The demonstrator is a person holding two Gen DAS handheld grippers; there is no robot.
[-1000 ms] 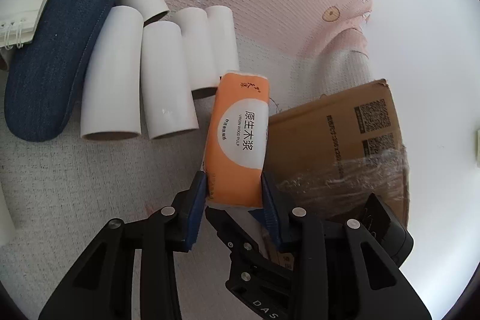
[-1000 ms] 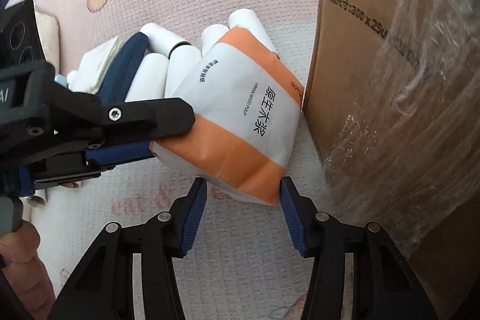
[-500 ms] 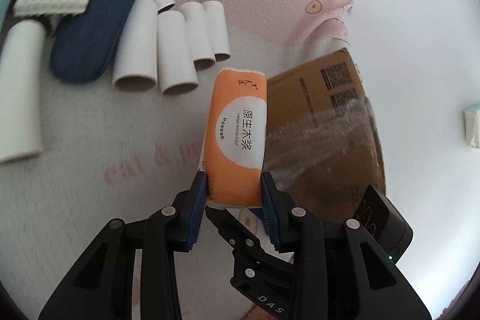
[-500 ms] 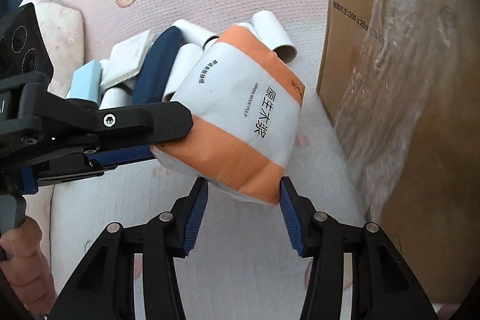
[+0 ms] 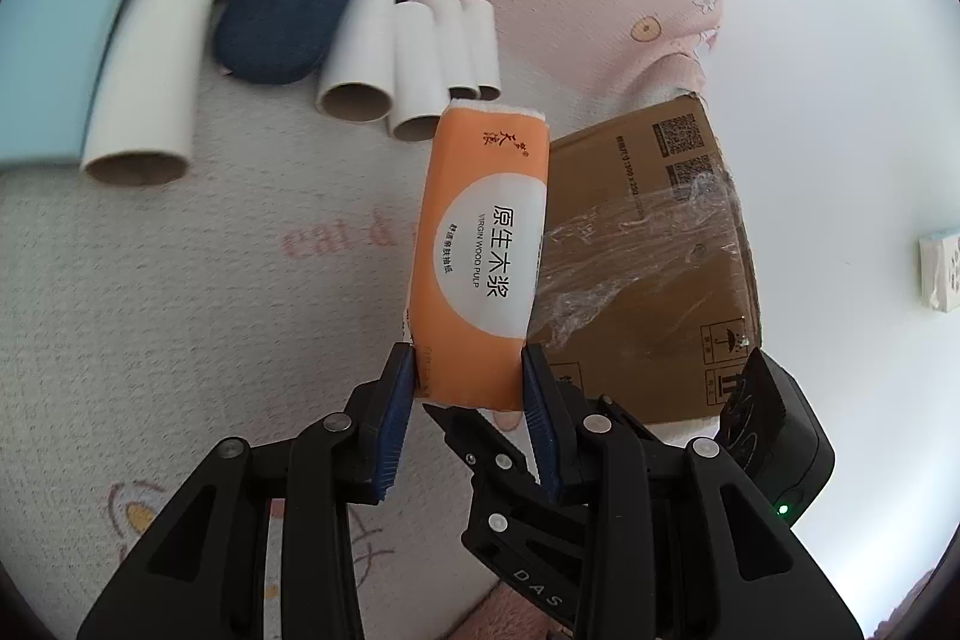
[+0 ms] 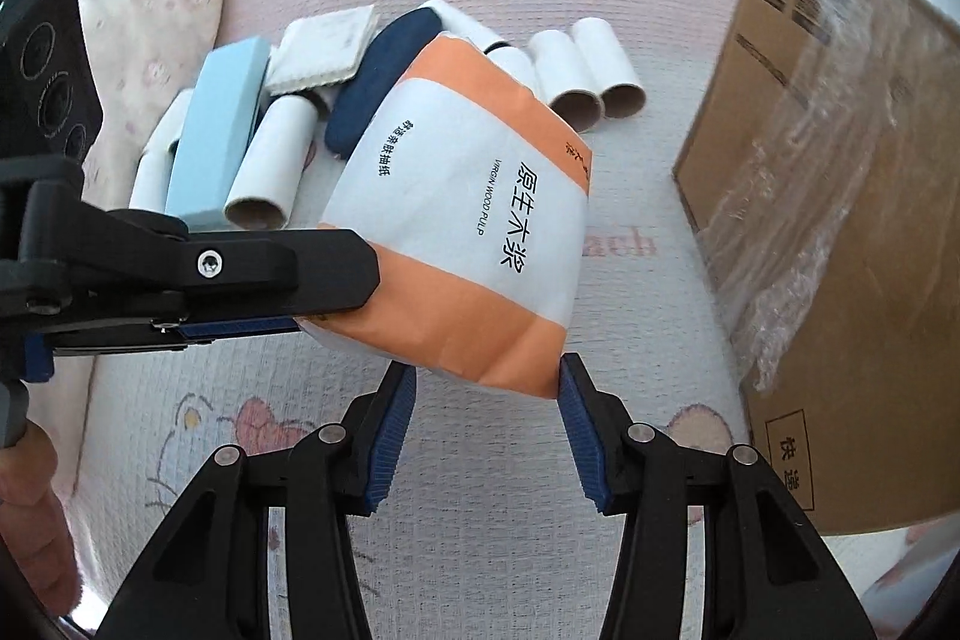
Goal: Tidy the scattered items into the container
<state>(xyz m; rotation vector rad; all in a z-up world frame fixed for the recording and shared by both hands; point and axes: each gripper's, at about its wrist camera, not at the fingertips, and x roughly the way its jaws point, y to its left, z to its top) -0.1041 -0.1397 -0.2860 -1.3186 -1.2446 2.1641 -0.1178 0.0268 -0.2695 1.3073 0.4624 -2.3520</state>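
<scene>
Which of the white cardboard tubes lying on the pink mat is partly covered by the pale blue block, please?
The far-left white cardboard tube: the pale blue block rests across it, hiding most of it. The other tubes lie uncovered by that block.

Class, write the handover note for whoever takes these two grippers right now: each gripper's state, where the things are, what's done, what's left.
Left gripper: shut on the orange tissue pack, which is lifted off the bed.
Right gripper: shut on the same pack's lower end, as far as the right wrist view shows.
Cardboard box: to the right of the pack, partly covered in clear film; its inside is not visible.
Left on the bedsheet: white tubes, navy case, light blue block, white pad.
Done: pack picked up. Left: put it in the box, then the rest.
</scene>
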